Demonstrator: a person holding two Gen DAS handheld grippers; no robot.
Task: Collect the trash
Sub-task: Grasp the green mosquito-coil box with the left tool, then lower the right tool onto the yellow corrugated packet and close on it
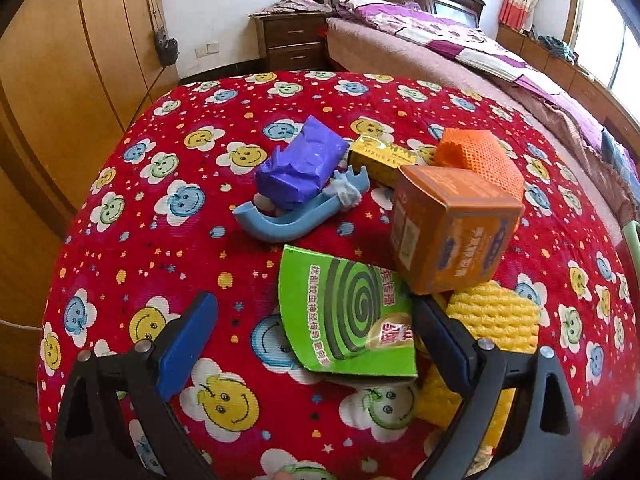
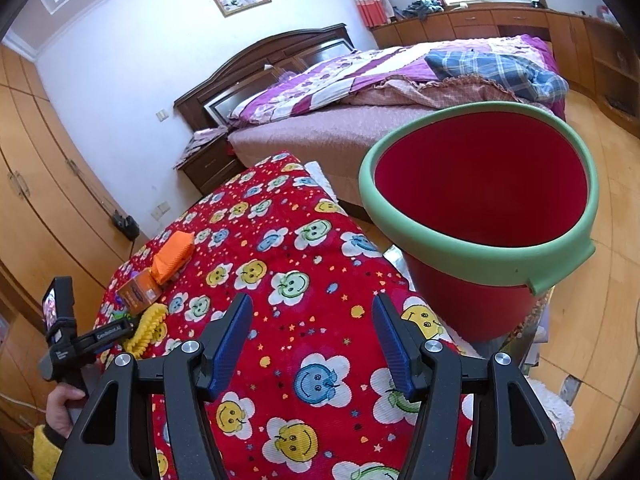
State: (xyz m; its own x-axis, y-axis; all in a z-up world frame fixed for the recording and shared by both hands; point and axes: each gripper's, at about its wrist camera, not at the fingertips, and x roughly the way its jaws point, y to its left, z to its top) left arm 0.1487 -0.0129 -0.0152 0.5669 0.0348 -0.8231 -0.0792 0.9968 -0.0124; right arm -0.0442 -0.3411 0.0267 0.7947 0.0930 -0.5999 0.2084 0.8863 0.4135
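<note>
Trash lies on a table under a red smiley-flower cloth point(image 1: 168, 264). A flat green mosquito-coil box point(image 1: 344, 312) sits between the wide-apart fingers of my left gripper point(image 1: 316, 340), which is open, and the pads do not press on it. Around the green box are an orange carton point(image 1: 448, 232), a yellow foam net point(image 1: 492, 316), an orange foam net point(image 1: 480, 156), a small yellow box point(image 1: 380, 156), a crumpled purple wrapper point(image 1: 300, 164) and a blue plastic piece point(image 1: 280, 220). My right gripper point(image 2: 312, 344) hovers open and empty over the cloth, left of a red bucket with a green rim point(image 2: 460, 248).
A bed point(image 2: 360, 120) with a purple quilt stands beyond the table, with a dark nightstand point(image 1: 292, 40) beside it. Wooden wardrobe doors point(image 1: 60, 80) run along the left. In the right wrist view a hand point(image 2: 60, 404) in a yellow sleeve holds the other gripper's handle.
</note>
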